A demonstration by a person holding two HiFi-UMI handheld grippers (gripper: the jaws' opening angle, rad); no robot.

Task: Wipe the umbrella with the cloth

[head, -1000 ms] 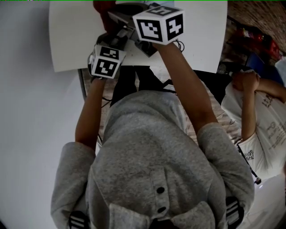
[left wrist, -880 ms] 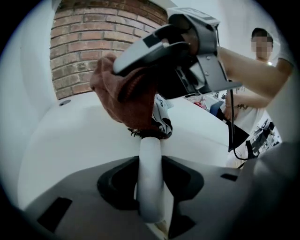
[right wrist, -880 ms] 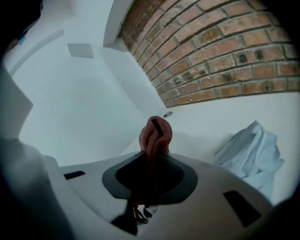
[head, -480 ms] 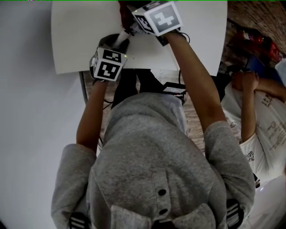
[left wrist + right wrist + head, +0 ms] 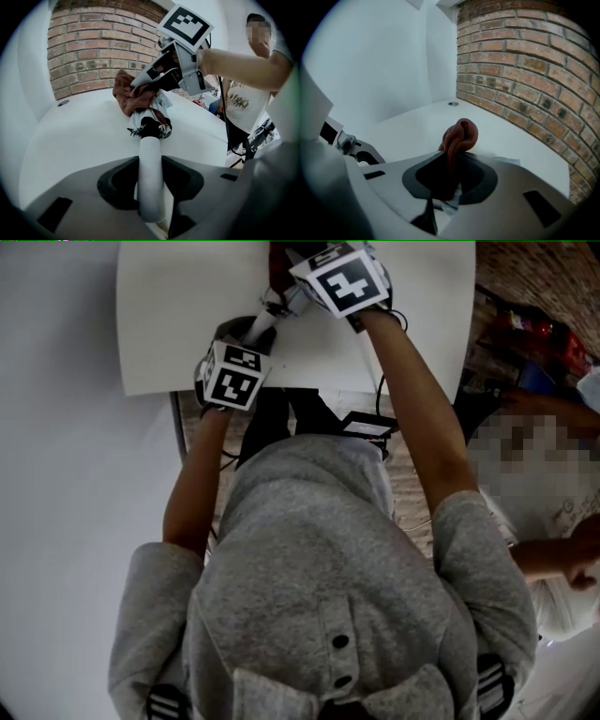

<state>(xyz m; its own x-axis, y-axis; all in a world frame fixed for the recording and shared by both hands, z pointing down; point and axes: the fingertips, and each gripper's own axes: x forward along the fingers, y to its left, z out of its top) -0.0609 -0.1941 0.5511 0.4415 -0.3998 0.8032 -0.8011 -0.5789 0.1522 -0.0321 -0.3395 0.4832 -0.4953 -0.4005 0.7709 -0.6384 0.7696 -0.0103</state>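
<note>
A folded umbrella lies on the white table [image 5: 70, 136], its patterned canopy [image 5: 158, 118] pointing away from me. My left gripper [image 5: 151, 183] is shut on the umbrella's white handle [image 5: 150, 159], which runs straight out between the jaws. A reddish-brown cloth [image 5: 132, 95] is bunched on the far end of the canopy. My right gripper [image 5: 449, 174] is shut on that cloth [image 5: 460, 133], which sticks up from the jaws. In the head view the right gripper's marker cube [image 5: 342, 279] is beyond the left gripper's marker cube [image 5: 232, 374].
A brick wall [image 5: 525, 70] stands behind the table, with a white wall [image 5: 370, 61] to the left. Another person [image 5: 553, 484] sits at the right. Cables and a black device [image 5: 367, 426] lie on the floor by the table's near edge [image 5: 309, 388].
My right gripper has moved farther across the table with the cloth and has rolled, so its cube shows another face. The left gripper has stayed on the handle.
</note>
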